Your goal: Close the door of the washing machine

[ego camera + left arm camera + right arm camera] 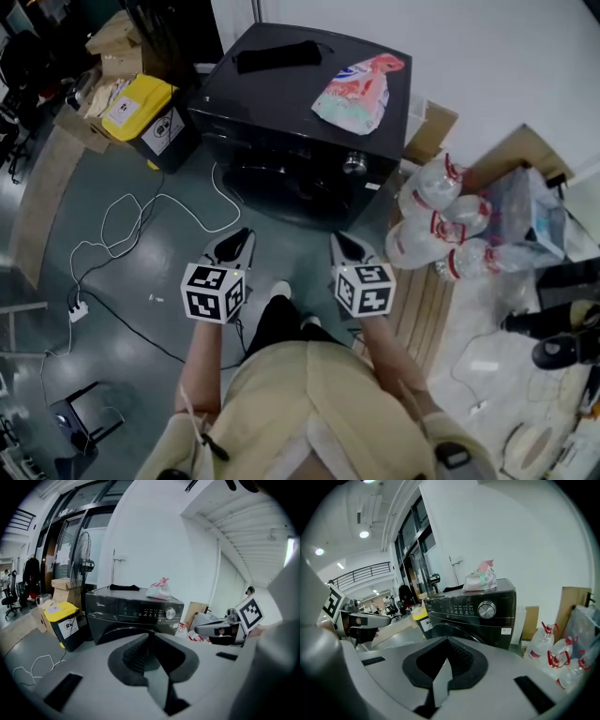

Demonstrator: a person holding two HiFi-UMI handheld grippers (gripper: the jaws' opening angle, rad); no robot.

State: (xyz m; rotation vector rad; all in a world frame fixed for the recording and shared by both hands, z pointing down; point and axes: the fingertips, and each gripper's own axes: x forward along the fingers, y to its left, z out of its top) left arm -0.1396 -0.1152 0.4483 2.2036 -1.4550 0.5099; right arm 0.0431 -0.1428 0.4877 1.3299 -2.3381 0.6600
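Note:
The black front-loading washing machine (300,103) stands ahead of me, and its round door (291,183) lies flush with the front. The same door shows as a dark arc in the left gripper view (108,631) and in the right gripper view (457,629). My left gripper (239,236) hangs over the floor short of the machine, jaws together with nothing between them (150,637). My right gripper (342,242) is level beside it, also apart from the machine, jaws closed on nothing (447,644).
A pink-and-white bag (358,92) and a black item (277,56) lie on the machine's top. A yellow-lidded bin (150,117) stands to its left, large water bottles (431,225) to its right. A white cable (141,216) snakes over the floor to a power strip (77,307).

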